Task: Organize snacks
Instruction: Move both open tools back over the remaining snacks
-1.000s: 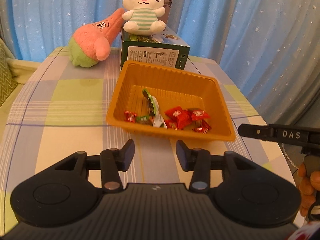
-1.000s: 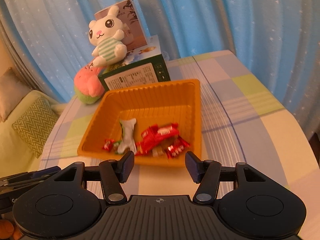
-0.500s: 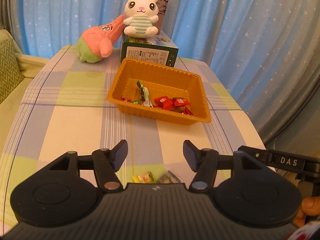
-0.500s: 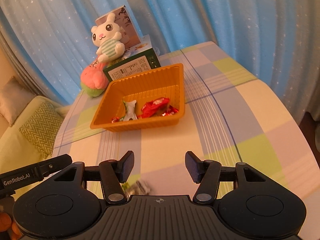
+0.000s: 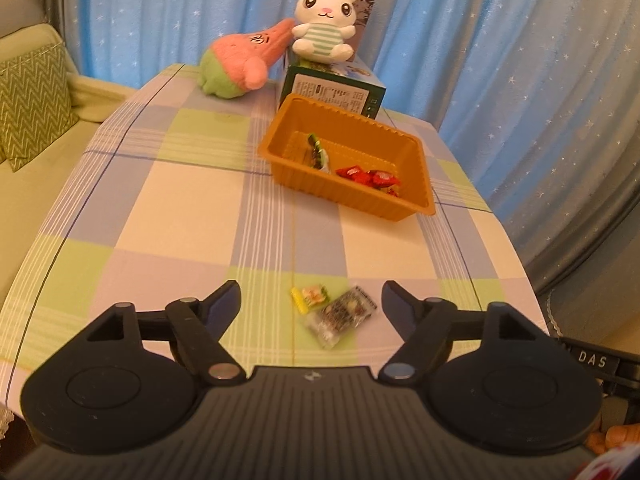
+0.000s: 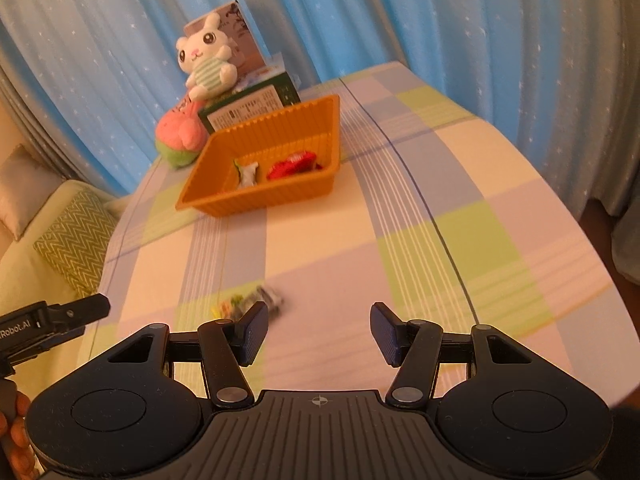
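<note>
An orange tray [image 5: 416, 196] [image 6: 256, 200] sits far back on the checked table and holds red-wrapped snacks [image 5: 368, 176] [image 6: 292, 164] and a green-and-white packet [image 5: 318, 152] [image 6: 248, 172]. Two loose snacks lie near the front edge: a small yellow-green candy [image 5: 310, 298] and a dark clear-ended packet [image 5: 342, 316] [image 6: 264, 300]. My left gripper [image 5: 310, 306] hovers over them, its jaws opening; the snacks show between its fingers, untouched. My right gripper [image 6: 318, 330] is open and empty, to the right of the loose snacks, its left finger [image 6: 252, 330] covering part of them.
At the back stand a green box [image 5: 332, 92] [image 6: 248, 110] with a white bunny plush [image 5: 324, 28] [image 6: 206, 66] on it and a pink-green plush [image 5: 236, 66] [image 6: 178, 136] beside it. A sofa with a zigzag cushion [image 5: 28, 100] lies left. Blue curtains hang behind.
Both grippers have drawn back from the tray toward the table's front edge, bringing the two loose snacks into view. The left jaws have spread wider; the right jaws have kept their gap.
</note>
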A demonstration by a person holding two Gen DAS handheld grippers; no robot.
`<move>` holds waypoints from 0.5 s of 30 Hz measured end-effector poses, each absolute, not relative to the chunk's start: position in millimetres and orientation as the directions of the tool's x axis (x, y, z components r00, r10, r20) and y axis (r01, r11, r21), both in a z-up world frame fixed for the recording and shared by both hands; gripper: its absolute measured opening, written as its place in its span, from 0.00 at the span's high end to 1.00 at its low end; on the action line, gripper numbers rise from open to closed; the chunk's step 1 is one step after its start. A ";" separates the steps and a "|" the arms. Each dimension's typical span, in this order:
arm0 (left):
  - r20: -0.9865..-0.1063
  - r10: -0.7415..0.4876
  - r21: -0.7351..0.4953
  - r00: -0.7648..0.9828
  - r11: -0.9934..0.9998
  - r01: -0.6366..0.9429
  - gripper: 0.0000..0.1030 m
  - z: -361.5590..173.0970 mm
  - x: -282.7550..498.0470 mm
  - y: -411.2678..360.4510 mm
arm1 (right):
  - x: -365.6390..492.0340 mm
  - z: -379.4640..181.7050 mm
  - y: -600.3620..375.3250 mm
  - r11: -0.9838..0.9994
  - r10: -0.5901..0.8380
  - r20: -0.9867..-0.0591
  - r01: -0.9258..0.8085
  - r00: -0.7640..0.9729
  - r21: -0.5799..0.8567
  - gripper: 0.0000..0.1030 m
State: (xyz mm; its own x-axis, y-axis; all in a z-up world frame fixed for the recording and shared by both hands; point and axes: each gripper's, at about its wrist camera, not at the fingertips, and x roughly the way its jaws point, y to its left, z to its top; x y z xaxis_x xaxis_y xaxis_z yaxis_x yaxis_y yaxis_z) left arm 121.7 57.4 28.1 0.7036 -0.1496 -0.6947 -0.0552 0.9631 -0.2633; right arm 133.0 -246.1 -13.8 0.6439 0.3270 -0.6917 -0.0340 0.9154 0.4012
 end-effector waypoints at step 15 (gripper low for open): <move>-0.716 -0.097 -0.215 0.691 0.973 -0.087 0.25 16.3 96.0 71.0 | 114.5 -23.9 -238.9 0.921 0.322 -0.710 -0.034 0.627 0.388 0.36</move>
State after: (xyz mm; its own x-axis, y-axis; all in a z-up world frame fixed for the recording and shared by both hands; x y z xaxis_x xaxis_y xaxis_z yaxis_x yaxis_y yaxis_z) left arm 96.0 71.0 16.3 0.6910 -0.0966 -0.7164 -0.0867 0.9728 -0.2148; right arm 114.5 -238.9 -23.9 0.6265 0.3225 -0.7096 -0.0341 0.9209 0.3883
